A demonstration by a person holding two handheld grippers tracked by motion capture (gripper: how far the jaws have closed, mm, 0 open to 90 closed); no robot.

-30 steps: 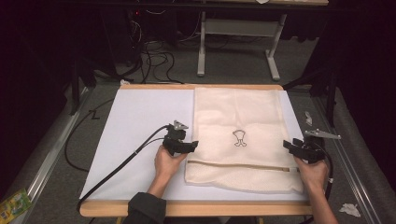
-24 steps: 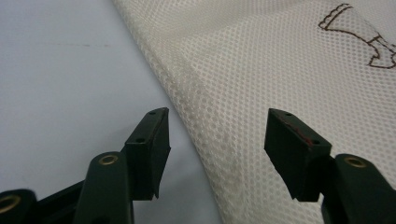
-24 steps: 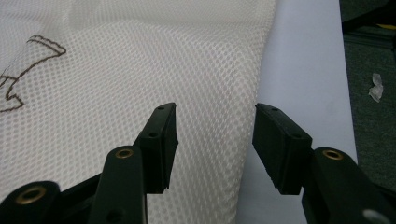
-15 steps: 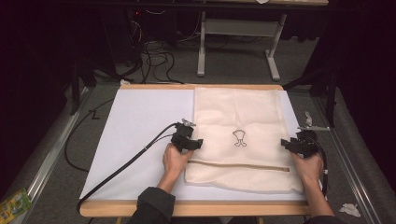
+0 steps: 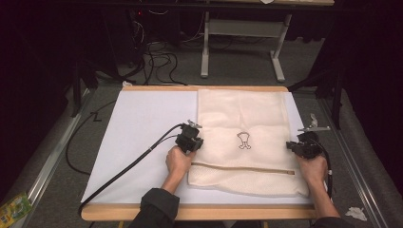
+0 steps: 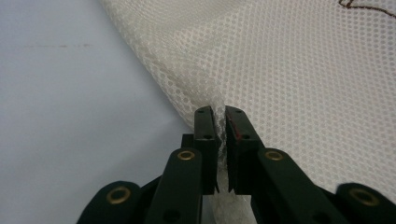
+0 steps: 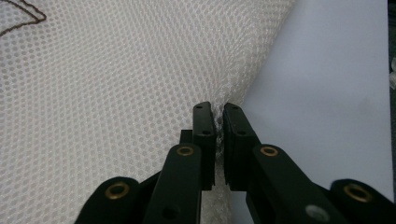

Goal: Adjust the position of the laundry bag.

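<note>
Now: mesh bag [image 5: 242, 137] lies flat on desk [image 5: 138, 123]. Left tongs [image 6: 221, 122] pinch bag's left edge, right tongs [image 7: 218, 117] pinch right edge; both just closed on mesh.

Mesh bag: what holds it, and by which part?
The left gripper pinches the mesh bag at its left edge; the right gripper pinches its right edge.

cream mesh bag [image 5: 244, 126], brown emblem [image 5: 244, 141]; white table sheet [image 5: 142, 128]; black claws.
</note>
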